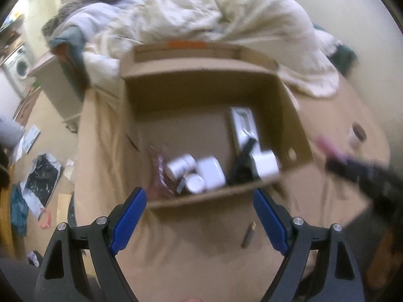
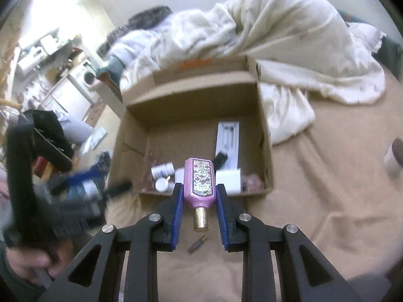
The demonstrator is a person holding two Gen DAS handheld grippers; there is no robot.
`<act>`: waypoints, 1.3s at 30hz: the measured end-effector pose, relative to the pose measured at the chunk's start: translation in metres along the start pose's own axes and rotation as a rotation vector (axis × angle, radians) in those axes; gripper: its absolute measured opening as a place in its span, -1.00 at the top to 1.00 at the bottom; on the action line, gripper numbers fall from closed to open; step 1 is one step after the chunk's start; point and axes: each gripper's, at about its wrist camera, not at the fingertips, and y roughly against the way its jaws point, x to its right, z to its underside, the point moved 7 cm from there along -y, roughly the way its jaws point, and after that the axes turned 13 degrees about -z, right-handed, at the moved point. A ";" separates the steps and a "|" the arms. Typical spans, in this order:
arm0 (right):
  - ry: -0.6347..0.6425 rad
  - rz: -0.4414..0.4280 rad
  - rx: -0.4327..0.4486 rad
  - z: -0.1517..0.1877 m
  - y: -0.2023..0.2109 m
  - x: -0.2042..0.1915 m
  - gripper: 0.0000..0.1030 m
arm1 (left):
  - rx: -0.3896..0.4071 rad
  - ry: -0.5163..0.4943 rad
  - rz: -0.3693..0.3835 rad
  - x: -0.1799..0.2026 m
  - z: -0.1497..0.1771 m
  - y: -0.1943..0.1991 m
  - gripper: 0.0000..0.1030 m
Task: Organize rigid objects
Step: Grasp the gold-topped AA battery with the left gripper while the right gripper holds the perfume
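Observation:
An open cardboard box (image 1: 292, 115) (image 2: 264, 136) stands on the tan bed cover. Inside lie white bottles (image 1: 180, 167), a white block (image 1: 211, 173), a long white pack (image 1: 244, 123), a black item (image 1: 240, 166) and a white cube (image 1: 267, 162). My left gripper (image 1: 200, 216) is open and empty just before the box's near wall. My right gripper (image 2: 199, 198) is shut on a pink perfume bottle (image 2: 200, 180) with a gold cap (image 2: 200, 217), held over the box's near edge. The right gripper shows blurred at the right of the left wrist view (image 1: 362, 173).
A small dark stick (image 1: 248, 235) (image 2: 197, 243) lies on the cover in front of the box. A jar with a brown lid (image 1: 356, 133) (image 2: 395, 157) stands to the right. A rumpled cream duvet (image 1: 226, 12) lies behind. Cluttered floor lies to the left.

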 end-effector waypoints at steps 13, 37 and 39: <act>0.030 -0.044 0.088 0.005 -0.005 0.008 0.49 | -0.217 -0.231 0.044 0.079 0.064 -0.064 -0.35; -0.030 -0.076 0.102 0.003 -0.004 0.018 0.49 | -0.281 -0.242 -0.090 0.066 0.079 -0.103 0.82; -0.032 -0.076 0.102 0.003 -0.004 0.018 0.49 | -0.283 -0.216 -0.096 0.057 0.078 -0.099 0.82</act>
